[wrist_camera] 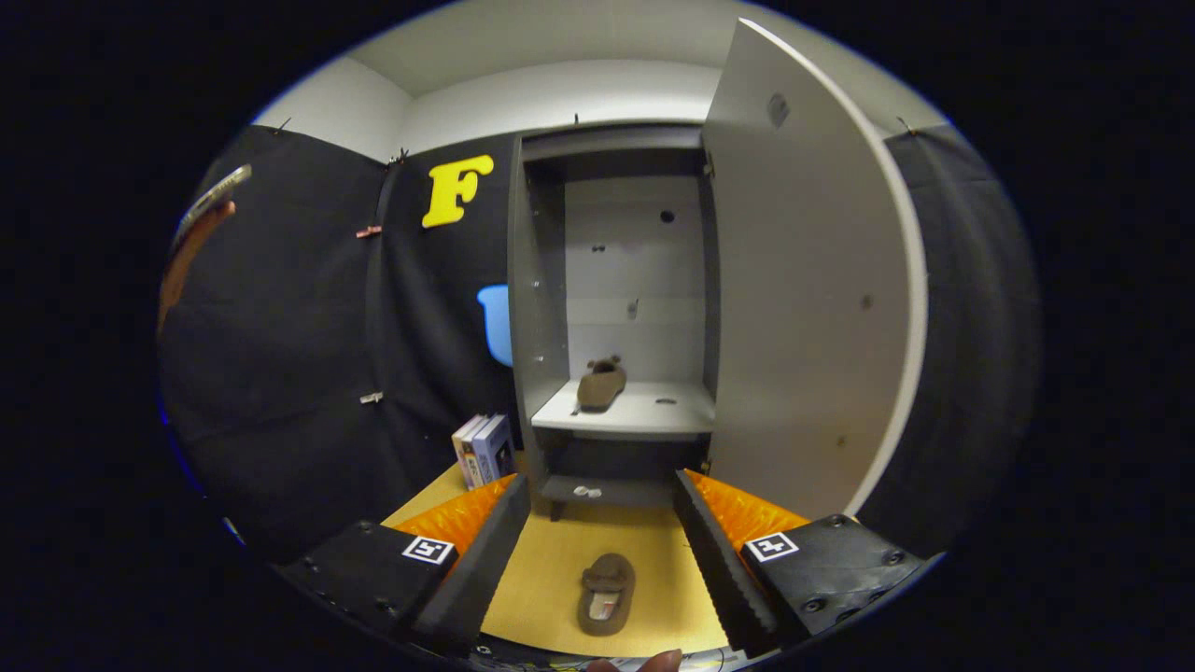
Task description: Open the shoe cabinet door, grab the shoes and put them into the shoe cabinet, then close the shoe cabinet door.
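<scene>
One slipper shelved, one between our fingers (pixel 602 551)

We see the shoe cabinet (pixel 616 308) beyond, its door (pixel 812 280) swung wide; a brown slipper on the shelf (pixel 600 385) is small and dim. Our fingers are spread wide, holding nothing, and the second slipper (pixel 607 594) lies on the tan floor (pixel 560 560) between them, untouched. Books (pixel 483 450) stand left of the cabinet, partly hidden

grey cabinet (pixel 616 280), white door (pixel 803 280), two brown slippers (pixel 607 593), tan floor (pixel 551 579), black-and-orange gripper (pixel 602 551).
</scene>
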`<action>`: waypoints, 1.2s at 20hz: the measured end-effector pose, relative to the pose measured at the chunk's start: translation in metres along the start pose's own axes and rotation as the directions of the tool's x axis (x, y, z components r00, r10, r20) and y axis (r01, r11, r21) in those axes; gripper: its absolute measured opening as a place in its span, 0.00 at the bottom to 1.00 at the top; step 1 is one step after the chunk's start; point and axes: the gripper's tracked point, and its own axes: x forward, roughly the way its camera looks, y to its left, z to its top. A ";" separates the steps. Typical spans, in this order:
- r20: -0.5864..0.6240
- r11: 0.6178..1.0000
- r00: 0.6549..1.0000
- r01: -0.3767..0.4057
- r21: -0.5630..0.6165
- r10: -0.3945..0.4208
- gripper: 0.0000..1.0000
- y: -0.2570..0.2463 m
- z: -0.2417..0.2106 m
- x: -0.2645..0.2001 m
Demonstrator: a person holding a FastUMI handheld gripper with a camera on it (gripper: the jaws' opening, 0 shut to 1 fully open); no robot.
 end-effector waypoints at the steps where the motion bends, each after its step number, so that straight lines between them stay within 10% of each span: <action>1: -0.040 1.000 0.999 -0.007 0.006 0.007 0.97 0.001 -0.018 0.012; 24: -0.519 0.994 0.855 0.039 0.105 0.021 0.91 0.009 -0.314 0.094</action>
